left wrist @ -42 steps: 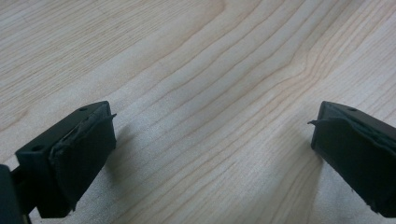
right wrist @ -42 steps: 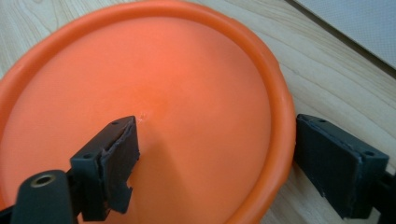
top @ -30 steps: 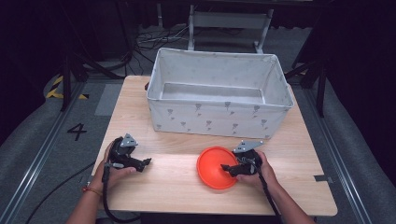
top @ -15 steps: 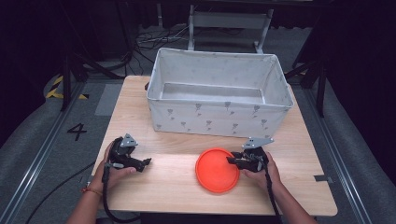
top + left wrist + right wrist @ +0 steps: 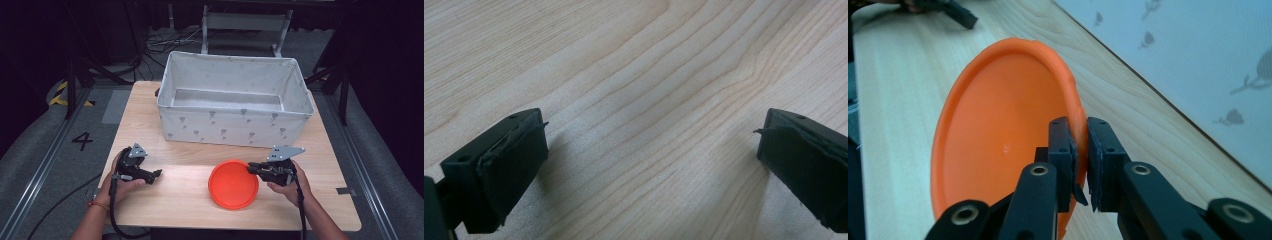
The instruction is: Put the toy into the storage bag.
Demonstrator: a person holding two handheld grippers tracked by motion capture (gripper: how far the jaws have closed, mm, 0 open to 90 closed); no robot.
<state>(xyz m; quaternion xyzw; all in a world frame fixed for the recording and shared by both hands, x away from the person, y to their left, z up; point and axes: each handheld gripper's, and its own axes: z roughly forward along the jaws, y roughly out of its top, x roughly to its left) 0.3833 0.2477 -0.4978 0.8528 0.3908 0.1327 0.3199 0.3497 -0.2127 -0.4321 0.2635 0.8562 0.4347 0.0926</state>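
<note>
Right gripper clamped on the near rim of the orange plate, jaws having just been closing with the thin rim pinched between the pads. Edge grip chosen, by the look of it, because a flat plate offers nothing else to seize: one pad above the lip, one below. Seen lower centre of the high view, plate tipped up at the gripped right side, far edge probably resting on the tabletop yet, contact hard to tell. Tilt likely a first lift toward the grey fabric bin standing open in the upper middle of that frame, well apart from the plate. Left gripper parked at lower left of the high view, jaws spread wide over bare wood in the left gripper view, holding nothing, kept clear so as not to hinder the lift.
</note>
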